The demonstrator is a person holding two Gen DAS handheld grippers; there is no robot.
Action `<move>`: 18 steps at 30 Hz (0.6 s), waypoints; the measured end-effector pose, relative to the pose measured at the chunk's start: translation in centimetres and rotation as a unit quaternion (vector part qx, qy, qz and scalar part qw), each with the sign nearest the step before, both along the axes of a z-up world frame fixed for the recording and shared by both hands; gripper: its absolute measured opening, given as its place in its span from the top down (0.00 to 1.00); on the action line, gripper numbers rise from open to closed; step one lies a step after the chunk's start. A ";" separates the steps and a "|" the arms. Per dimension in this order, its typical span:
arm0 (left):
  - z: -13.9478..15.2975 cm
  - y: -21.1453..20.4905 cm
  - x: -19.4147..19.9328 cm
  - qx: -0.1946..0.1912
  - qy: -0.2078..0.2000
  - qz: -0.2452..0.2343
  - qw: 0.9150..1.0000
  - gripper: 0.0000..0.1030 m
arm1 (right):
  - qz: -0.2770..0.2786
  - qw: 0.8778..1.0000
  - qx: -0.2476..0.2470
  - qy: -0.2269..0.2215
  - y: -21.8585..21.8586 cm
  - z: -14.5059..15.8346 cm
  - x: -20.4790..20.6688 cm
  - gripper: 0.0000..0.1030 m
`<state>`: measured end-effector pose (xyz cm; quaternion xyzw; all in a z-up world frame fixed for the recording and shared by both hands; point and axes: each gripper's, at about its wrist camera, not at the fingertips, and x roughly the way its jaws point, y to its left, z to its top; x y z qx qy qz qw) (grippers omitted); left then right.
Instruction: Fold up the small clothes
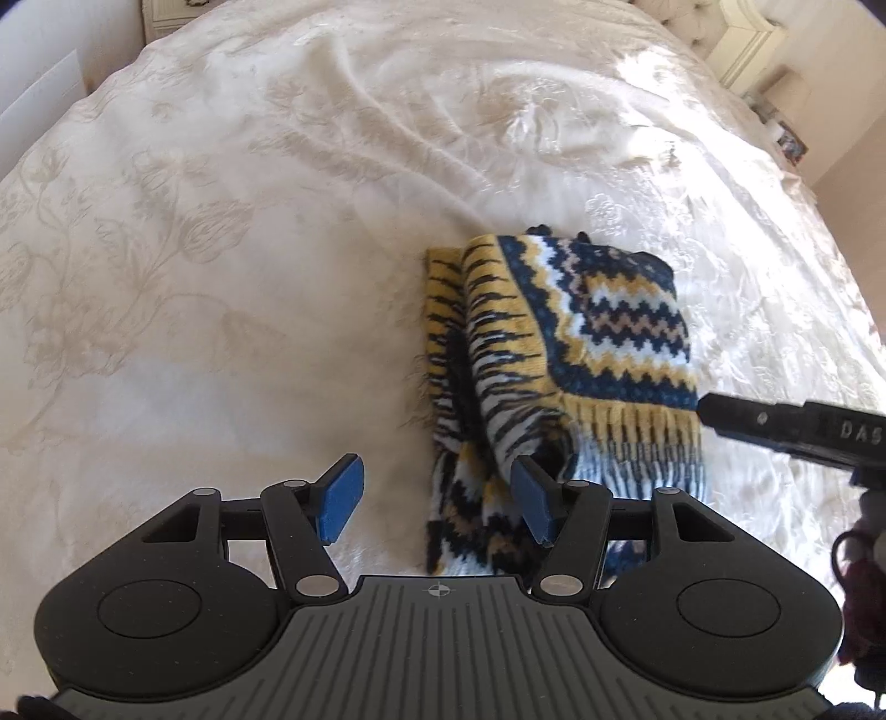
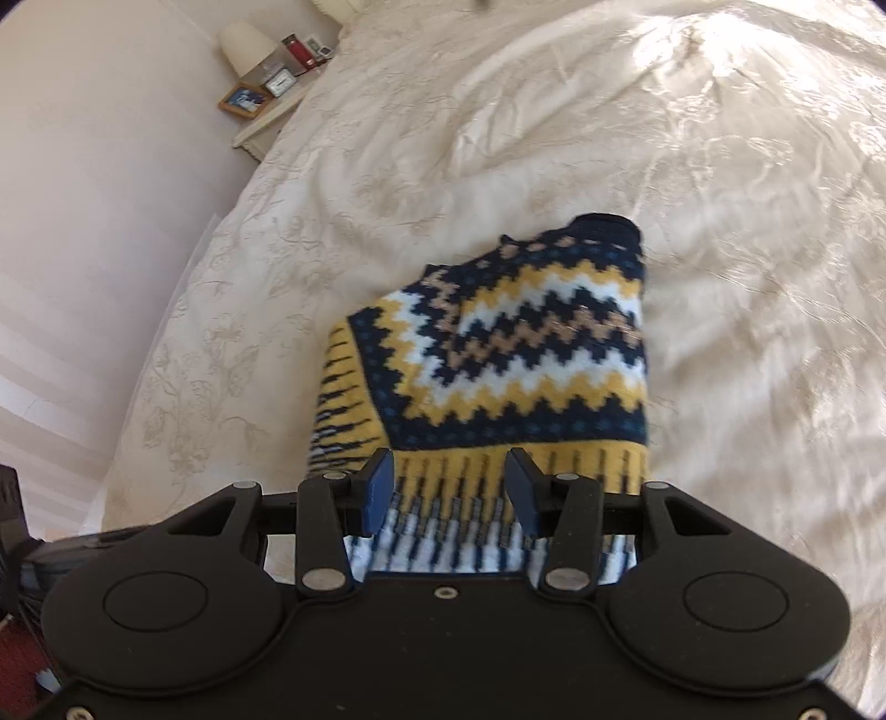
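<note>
A small knitted garment [image 1: 581, 332] in navy, yellow and white zigzags lies partly folded on the cream bedspread [image 1: 249, 249]. My left gripper [image 1: 437, 498] is open just over its near left edge, the right pad touching a raised fold. In the left wrist view the right gripper's black finger [image 1: 775, 421] reaches the garment's right hem. In the right wrist view the same garment [image 2: 526, 343] fills the centre, and my right gripper [image 2: 448, 493] stands open above its fringed hem, nothing clamped between the blue pads.
The bedspread [image 2: 720, 221] stretches wide on all sides with soft wrinkles. A bedside table [image 2: 266, 122] with a lamp, a clock and a picture frame stands at the far left of the right wrist view. Pale furniture [image 1: 747, 50] sits at the far corner.
</note>
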<state>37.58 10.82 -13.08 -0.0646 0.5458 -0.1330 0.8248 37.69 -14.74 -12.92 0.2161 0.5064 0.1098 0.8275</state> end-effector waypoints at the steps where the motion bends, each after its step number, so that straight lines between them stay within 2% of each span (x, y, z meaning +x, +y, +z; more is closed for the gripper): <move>1: 0.2 -0.7 0.1 -0.002 -0.004 -0.006 1.000 0.45 | -0.008 1.000 -0.003 0.003 -0.6 -0.2 -0.6 0.47; 6: 0.6 -4.5 0.6 -0.011 -0.017 -0.039 0.999 0.45 | -0.040 0.999 -0.005 0.014 -2.6 -1.3 -2.7 0.41; 11: -0.2 -7.8 0.5 -0.003 -0.032 -0.074 0.997 0.44 | -0.054 0.998 -0.003 0.017 -3.6 -1.8 -3.8 0.40; 14: -2.1 -8.5 0.8 0.028 -0.028 -0.076 0.996 0.44 | -0.053 0.998 -0.004 0.017 -3.8 -1.9 -4.0 0.36; 17: -4.4 -7.3 1.4 0.084 -0.013 -0.047 0.995 0.45 | -0.049 0.999 0.000 0.015 -4.0 -1.8 -4.1 0.34; 18: -5.2 -6.6 1.7 0.091 -0.002 -0.038 0.995 0.45 | -0.048 0.999 0.001 0.014 -4.2 -1.8 -4.1 0.33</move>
